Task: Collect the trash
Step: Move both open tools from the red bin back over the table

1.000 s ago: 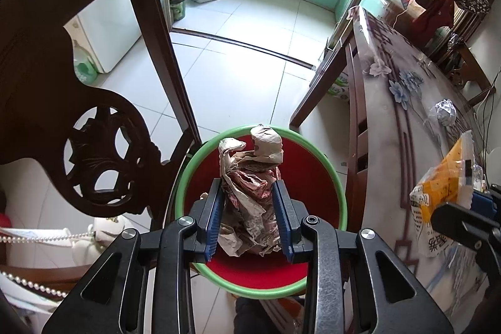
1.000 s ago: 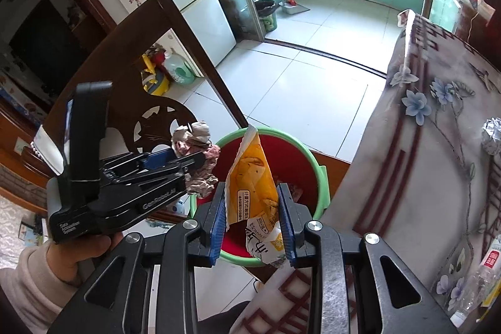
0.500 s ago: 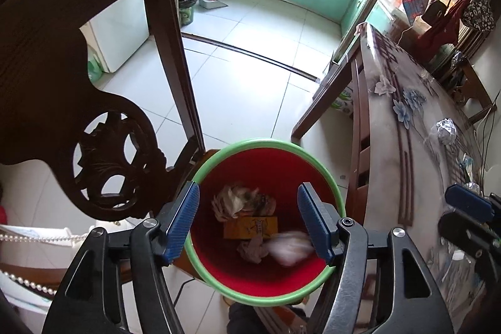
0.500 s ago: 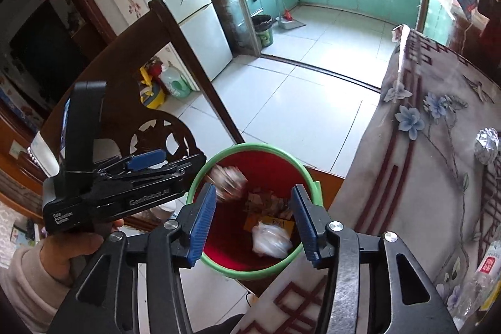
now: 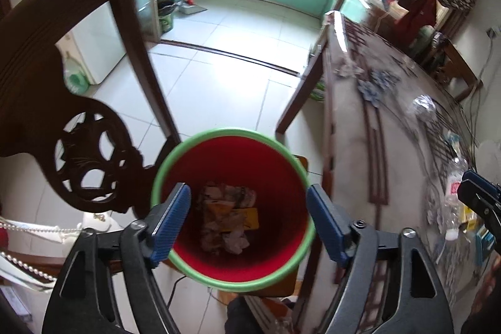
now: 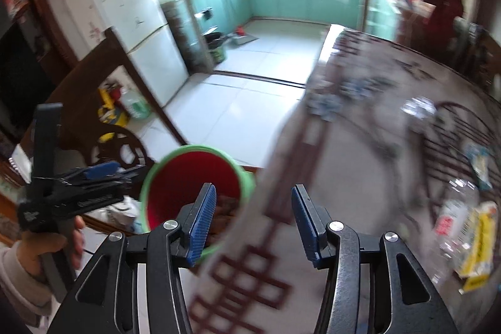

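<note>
A red bin with a green rim (image 5: 275, 146) stands on the floor beside the table; it also shows in the right wrist view (image 6: 156, 177). Crumpled paper and a yellow wrapper (image 5: 228, 218) lie at its bottom. My left gripper (image 5: 249, 221) is open and empty above the bin mouth. My right gripper (image 6: 253, 221) is open and empty over the table edge, right of the bin. On the table lie a foil ball (image 6: 418, 108), a clear plastic bottle (image 6: 451, 215) and a yellow wrapper (image 6: 479, 243).
A dark carved wooden chair (image 5: 78, 102) stands left of the bin. The table with a flowered cloth (image 5: 391, 146) runs along the right. A white fridge (image 6: 125, 30) and a tiled kitchen floor (image 5: 219, 52) lie beyond.
Both grippers opened and dropped the crumpled paper and the yellow wrapper into the bin. The right gripper has since swung right over the table; the left has risen slightly.
</note>
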Demonstrator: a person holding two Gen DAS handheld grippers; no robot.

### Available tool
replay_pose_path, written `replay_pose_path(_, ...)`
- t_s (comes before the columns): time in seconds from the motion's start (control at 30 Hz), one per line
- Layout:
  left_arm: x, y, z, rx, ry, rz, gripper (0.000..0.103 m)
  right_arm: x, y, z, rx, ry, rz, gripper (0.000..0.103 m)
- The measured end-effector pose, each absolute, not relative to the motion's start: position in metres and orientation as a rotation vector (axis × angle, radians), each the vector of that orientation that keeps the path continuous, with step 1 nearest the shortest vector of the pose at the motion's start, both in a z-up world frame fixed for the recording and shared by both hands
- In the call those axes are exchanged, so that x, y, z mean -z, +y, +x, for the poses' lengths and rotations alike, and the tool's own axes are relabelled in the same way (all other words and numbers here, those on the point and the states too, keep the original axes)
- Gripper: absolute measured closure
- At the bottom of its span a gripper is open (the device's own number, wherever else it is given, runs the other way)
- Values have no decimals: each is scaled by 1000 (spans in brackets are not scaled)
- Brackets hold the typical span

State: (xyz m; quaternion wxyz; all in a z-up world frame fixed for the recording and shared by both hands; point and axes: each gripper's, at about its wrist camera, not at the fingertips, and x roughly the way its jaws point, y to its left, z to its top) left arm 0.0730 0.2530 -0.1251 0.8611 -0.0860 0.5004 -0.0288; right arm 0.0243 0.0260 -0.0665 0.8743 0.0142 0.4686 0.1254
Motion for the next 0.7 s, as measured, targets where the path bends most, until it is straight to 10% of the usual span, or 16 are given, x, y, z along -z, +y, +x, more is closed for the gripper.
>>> replay_pose_path(0.7, 87, 9, 35, 312, 1022, -110, 22, 118, -315, 8, 119, 1157, 135, 49)
